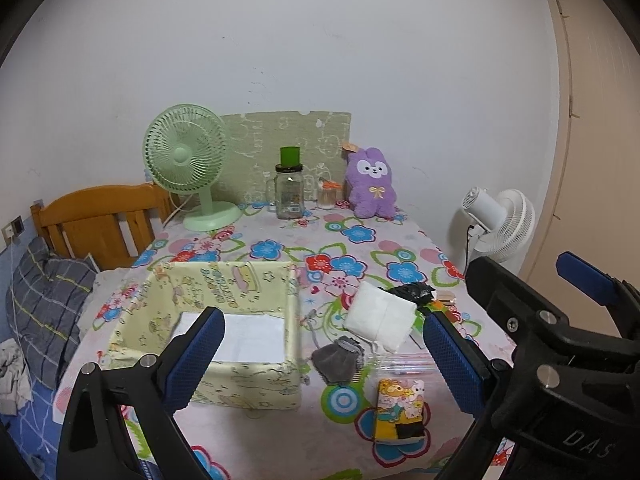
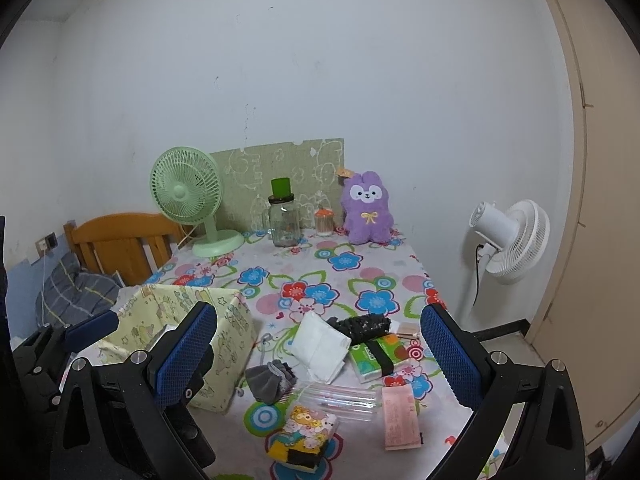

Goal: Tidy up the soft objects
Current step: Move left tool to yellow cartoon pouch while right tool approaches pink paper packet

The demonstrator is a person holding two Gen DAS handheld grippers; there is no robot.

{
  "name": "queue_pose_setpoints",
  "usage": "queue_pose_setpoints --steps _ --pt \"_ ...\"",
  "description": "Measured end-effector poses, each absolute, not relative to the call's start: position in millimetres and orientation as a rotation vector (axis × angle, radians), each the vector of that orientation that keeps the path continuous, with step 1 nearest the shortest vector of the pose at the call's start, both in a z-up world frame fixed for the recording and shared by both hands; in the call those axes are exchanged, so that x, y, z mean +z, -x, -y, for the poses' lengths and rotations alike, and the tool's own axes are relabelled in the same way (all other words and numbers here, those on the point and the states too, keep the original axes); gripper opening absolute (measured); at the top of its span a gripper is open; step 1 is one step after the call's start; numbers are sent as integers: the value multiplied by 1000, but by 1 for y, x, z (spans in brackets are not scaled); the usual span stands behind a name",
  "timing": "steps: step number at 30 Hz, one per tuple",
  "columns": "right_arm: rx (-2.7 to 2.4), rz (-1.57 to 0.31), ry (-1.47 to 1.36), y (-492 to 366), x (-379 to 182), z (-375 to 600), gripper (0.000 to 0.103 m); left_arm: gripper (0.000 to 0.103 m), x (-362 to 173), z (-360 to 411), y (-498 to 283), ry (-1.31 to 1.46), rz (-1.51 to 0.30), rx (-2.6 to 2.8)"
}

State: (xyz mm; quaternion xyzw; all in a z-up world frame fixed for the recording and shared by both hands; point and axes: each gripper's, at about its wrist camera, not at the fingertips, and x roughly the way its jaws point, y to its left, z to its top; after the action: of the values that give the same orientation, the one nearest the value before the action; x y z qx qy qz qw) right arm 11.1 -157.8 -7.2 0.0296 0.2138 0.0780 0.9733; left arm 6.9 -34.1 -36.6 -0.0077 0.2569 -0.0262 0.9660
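A pale yellow fabric box stands open at the table's left, with white sheets on its bottom. Right of it lie a white folded cloth, a grey sock, a black knitted piece and a cartoon tissue pack. A purple plush sits upright at the back. My left gripper hangs open above the box's right edge. My right gripper is open above the white cloth, holding nothing.
A green fan, a glass jar and a small cup line the back edge. A green tissue pack, clear pen bag and pink slip lie front right. A white fan stands beside the table, a wooden chair on the left.
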Motion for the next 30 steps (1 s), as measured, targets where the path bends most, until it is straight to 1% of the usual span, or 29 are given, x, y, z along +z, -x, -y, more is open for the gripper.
queue_pose_setpoints --steps 14,18,30 --pt "156 -497 -64 -25 -47 184 103 100 -79 74 -27 13 -611 -144" --pt "150 -521 -89 -29 -59 193 103 100 -90 82 -25 45 -599 -110" --pt "151 -591 -98 -45 -100 203 103 99 -130 98 -46 -10 -715 -120"
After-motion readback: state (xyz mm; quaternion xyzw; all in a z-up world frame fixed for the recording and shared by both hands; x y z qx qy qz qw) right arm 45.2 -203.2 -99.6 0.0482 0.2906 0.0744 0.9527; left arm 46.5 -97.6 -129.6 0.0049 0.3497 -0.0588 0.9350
